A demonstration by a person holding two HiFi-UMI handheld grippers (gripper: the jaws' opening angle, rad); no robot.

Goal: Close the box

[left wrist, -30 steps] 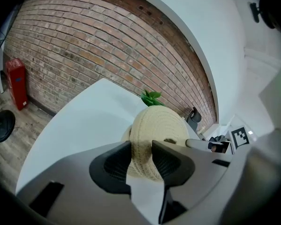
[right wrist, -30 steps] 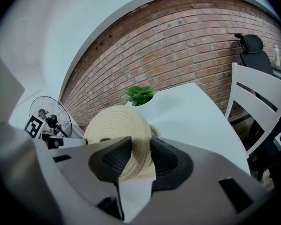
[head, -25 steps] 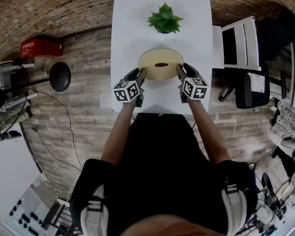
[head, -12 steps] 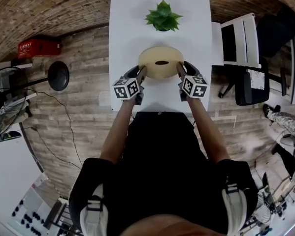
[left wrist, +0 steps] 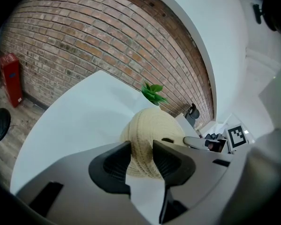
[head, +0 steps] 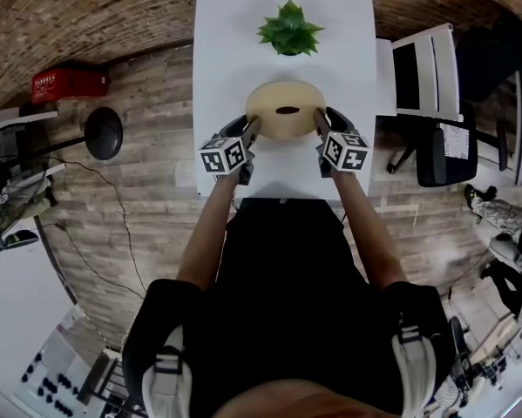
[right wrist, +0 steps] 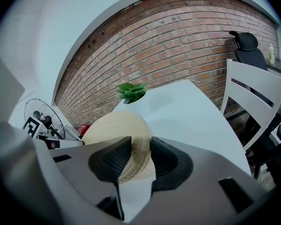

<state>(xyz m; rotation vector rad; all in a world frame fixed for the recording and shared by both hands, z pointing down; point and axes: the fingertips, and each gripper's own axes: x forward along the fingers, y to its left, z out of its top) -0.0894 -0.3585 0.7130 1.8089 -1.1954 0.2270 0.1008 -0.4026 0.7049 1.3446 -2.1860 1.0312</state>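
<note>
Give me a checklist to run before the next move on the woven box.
1. Left gripper closed on the woven box at its side: ok, weave fills the gap.
2. Right gripper closed on the opposite side: ok, same picture.
3. Lid fully seated: cannot tell, no seam shows in any view.
4. Box well inside the table edges: ok.
5. Plant apart from the box: ok, it stands behind with a gap.

Brick wall (head: 86, 16), wood floor (head: 147, 207), white chair (head: 428, 70)
</note>
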